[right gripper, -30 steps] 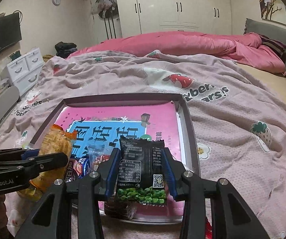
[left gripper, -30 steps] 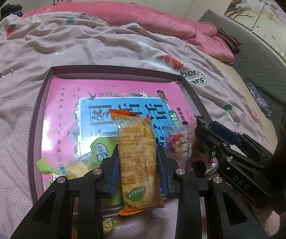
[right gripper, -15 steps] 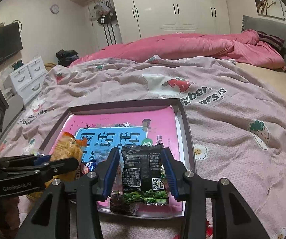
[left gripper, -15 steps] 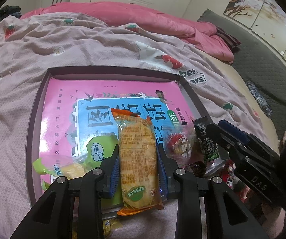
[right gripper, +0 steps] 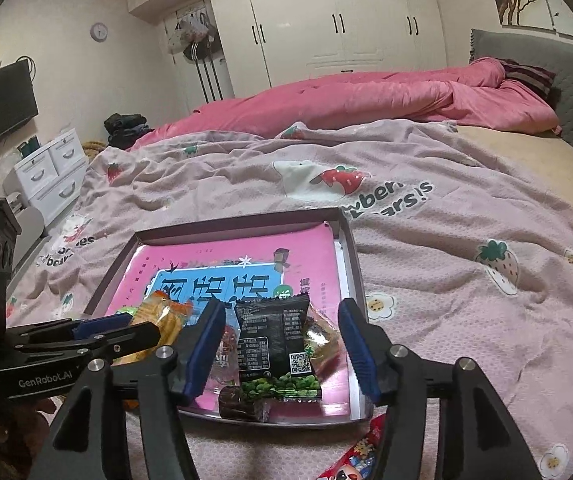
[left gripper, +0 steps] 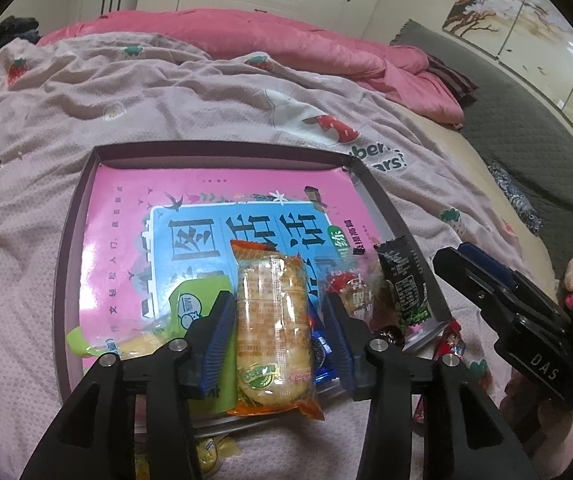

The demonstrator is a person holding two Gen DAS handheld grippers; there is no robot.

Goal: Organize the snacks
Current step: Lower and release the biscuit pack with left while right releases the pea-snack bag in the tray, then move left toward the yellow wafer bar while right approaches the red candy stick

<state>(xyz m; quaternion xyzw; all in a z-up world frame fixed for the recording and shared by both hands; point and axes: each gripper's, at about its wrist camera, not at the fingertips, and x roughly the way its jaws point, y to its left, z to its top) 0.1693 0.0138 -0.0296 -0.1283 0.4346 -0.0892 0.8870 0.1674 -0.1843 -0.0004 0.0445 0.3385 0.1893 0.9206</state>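
Note:
A dark shallow tray (left gripper: pixel 74 240) lined with a pink and blue book lies on the strawberry blanket. An orange cracker packet (left gripper: pixel 274 332) rests over its near rim between the fingers of my left gripper (left gripper: pixel 278 304). Its jaws are opening, and a gap shows on each side of the packet. A black green-pea packet (right gripper: pixel 274 344) lies in the tray (right gripper: pixel 238 220) between the pads of my right gripper (right gripper: pixel 282 308), whose jaws are also opening clear of it. A green milk sachet (left gripper: pixel 190 304) and a red sweet (left gripper: pixel 350 288) lie beside the crackers.
A dark brown sweet (right gripper: pixel 238 400) sits at the tray's near rim. A red wrapper (right gripper: pixel 358 456) and a yellow sweet (left gripper: pixel 214 448) lie on the blanket outside the tray. A pink quilt (right gripper: pixel 366 100) is heaped at the far side. White drawers (right gripper: pixel 50 168) stand left.
Both pairs of jaws have spread and let go of their packets. The black packet now lies on the tray, and the right gripper has drawn back and up a little.

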